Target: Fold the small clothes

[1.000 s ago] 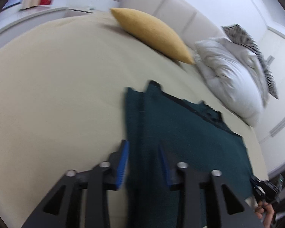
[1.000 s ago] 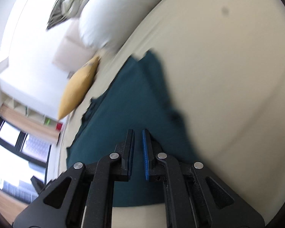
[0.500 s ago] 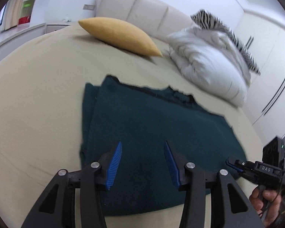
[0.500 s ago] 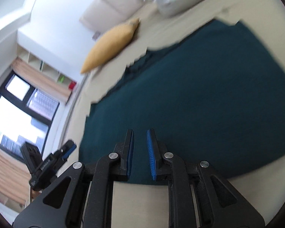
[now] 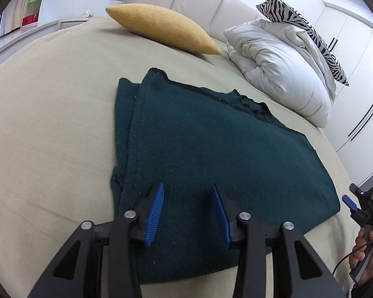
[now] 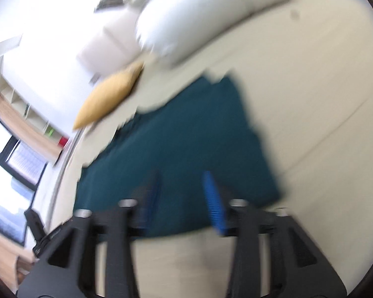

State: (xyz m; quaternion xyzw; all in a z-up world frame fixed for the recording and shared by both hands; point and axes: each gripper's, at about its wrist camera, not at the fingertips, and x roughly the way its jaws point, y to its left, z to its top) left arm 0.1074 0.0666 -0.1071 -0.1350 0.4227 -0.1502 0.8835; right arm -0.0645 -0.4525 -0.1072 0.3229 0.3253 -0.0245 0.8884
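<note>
The left gripper (image 5: 187,213) hangs just above the near hem of the dark green sweater (image 5: 211,149), its jaws part-way apart and closing with nothing but air between them; the right gripper (image 6: 184,198), blurred, is opening over the same near edge further right, also empty. The sweater lies flat on the beige bed (image 5: 49,99), its long axis running left to right across both tools. Beyond it sit a yellow pillow (image 5: 161,29) and a white duvet (image 5: 281,67), well apart, so either gripper looks placed to pinch its corner.
</note>
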